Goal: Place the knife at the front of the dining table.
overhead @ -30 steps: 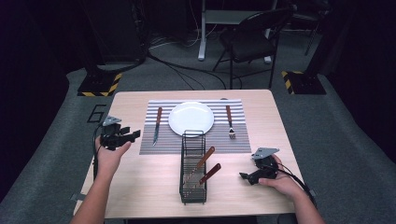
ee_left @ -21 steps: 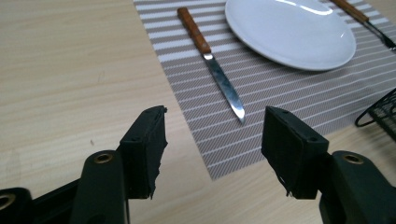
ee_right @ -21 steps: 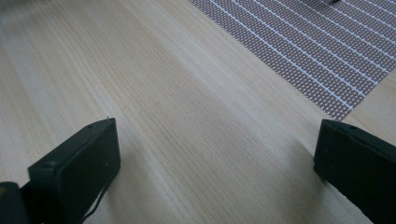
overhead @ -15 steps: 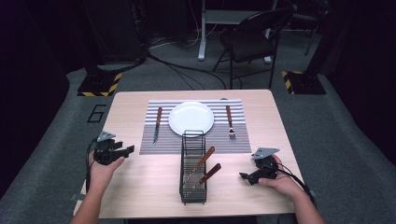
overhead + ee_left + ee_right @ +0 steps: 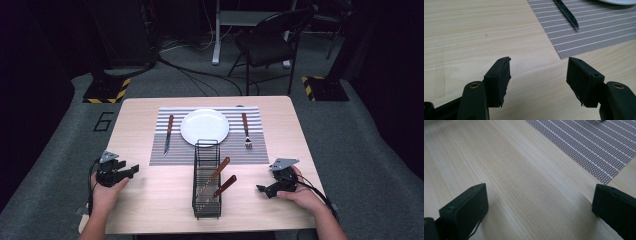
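My left gripper [image 5: 131,170] sits low over the near left part of the table [image 5: 150,200], with its jaws apart and nothing between them; they have just been opening wider. In the left gripper view the two black pads [image 5: 501,81] frame bare pale wood, and beyond them lies the near left corner of the striped placemat [image 5: 584,30]. On that mat I see the knife [image 5: 566,13], blade tip pointing back toward me, well apart from my jaws. A sliver of the white plate [image 5: 619,1] shows at the top edge.

My right gripper [image 5: 265,189] rests near the table's right front, jaws spread wide and empty. In the right gripper view its pads [image 5: 466,210] stand far apart over plain wood, with the mat's corner [image 5: 599,147] ahead.

From the high view, my left hand [image 5: 106,192] and right hand [image 5: 300,192] come in from the near edge, one on each side of the black wire caddy [image 5: 207,180]. The caddy stands upright in the middle of the table, just in front of the mat, between the two grippers and touching neither. Two wooden-handled utensils [image 5: 220,177] lean in it, handles tilted up toward the right. Behind it the plate [image 5: 204,126] lies centred on the mat, the knife [image 5: 169,132] to its left and a fork [image 5: 246,131] to its right, both lying flat with handles pointing away from me.
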`<state>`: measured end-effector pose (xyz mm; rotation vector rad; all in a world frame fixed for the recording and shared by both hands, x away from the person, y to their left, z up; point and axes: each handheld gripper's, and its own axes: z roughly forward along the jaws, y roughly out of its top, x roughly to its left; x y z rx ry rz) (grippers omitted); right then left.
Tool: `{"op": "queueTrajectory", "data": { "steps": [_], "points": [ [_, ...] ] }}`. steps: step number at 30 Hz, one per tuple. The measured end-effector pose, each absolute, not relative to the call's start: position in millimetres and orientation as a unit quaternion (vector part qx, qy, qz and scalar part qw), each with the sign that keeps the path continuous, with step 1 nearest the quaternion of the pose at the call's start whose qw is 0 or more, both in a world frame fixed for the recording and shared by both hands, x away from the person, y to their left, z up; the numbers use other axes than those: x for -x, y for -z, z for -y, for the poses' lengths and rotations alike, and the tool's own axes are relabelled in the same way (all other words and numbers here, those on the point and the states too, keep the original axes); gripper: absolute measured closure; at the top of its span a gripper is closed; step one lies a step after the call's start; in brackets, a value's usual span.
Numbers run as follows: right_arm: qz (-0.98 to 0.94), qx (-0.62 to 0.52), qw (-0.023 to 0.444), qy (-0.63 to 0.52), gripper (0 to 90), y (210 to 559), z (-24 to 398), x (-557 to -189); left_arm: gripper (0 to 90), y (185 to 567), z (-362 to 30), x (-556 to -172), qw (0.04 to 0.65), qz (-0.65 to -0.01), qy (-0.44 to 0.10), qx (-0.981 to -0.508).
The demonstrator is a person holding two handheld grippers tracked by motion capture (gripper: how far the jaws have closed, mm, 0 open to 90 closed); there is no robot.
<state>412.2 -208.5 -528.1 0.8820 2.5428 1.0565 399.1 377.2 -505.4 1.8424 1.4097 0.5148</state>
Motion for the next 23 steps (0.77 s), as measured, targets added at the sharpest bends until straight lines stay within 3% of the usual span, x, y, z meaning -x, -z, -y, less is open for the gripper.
{"op": "queueTrajectory", "data": {
  "steps": [11, 23],
  "points": [
    [-0.873, -0.303, 0.125, -0.363, 0.0, 528.1, 208.5, -412.2, 33.2, 514.7, -384.2, -396.8, 0.353, -0.559, -0.23, -0.714],
    [-0.873, -0.301, 0.125, -0.364, 0.0, 528.3, 208.9, -411.7, 29.7, 521.9, -387.0, -398.7, 0.333, -0.581, -0.227, -0.707]
  ]
}}
